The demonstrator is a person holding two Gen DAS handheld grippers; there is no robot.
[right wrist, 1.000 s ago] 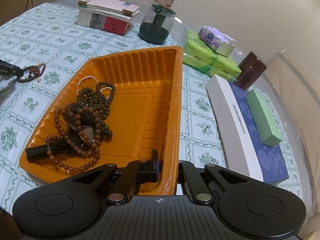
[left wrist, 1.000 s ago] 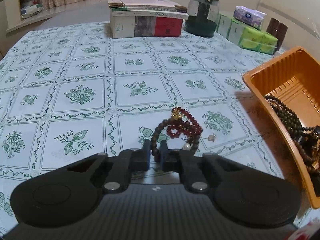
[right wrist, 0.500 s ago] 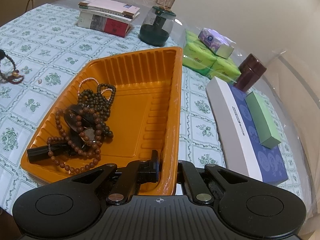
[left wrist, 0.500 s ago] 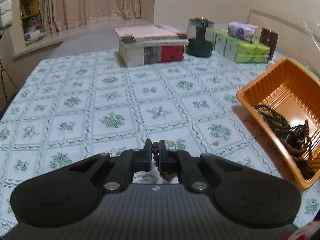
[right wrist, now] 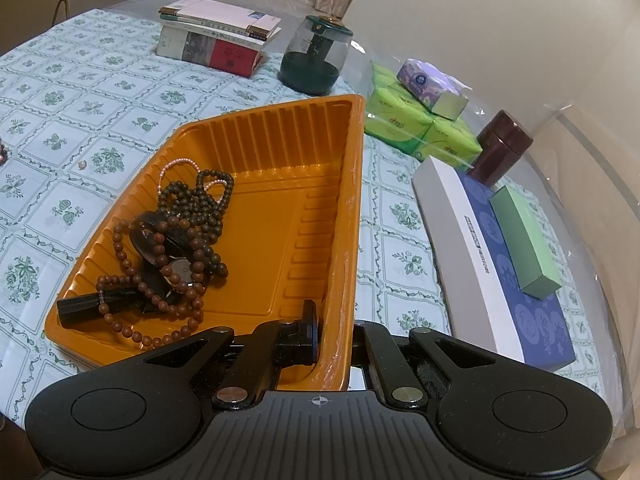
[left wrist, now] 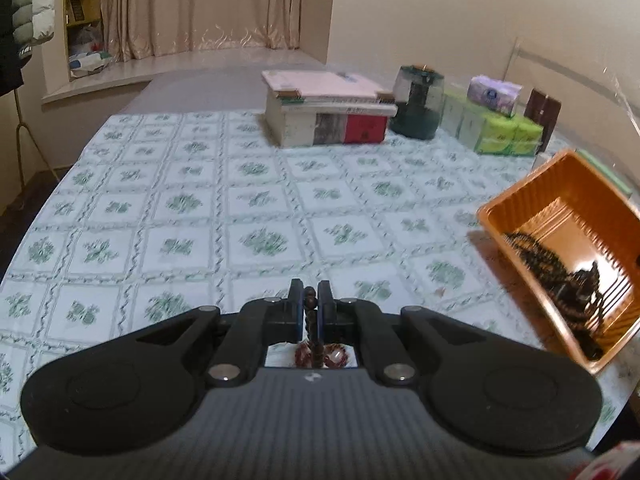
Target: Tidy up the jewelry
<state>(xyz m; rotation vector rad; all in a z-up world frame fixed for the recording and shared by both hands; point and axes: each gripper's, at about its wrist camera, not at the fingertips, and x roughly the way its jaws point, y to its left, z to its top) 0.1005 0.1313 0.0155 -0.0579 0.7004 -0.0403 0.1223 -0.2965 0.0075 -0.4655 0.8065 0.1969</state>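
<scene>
My left gripper [left wrist: 310,300] is shut on a strand of dark wooden beads [left wrist: 310,314]. The rest of that bracelet, with red beads [left wrist: 320,356], hangs under the fingers above the flowered tablecloth. The orange tray [left wrist: 516,192] lies to its right, apart from it. My right gripper [right wrist: 336,336] is shut on the near right wall of the orange tray [right wrist: 280,108]; one finger [right wrist: 308,332] is inside and the other is hidden behind the wall. Several bead strings and a watch [right wrist: 192,240] are piled at the tray's left end. A small loose pearl [right wrist: 82,165] lies on the cloth.
At the back of the table stand a stack of books [left wrist: 328,120], a dark green glass jar [left wrist: 418,108], green tissue packs [left wrist: 504,136] and a brown canister [right wrist: 502,152]. A long grey and blue box [right wrist: 480,256] with a green box [right wrist: 524,236] on it lies right of the tray.
My left gripper has risen with the bracelet, which was on the cloth and now hangs beneath the fingers. The tray and my right gripper have not moved.
</scene>
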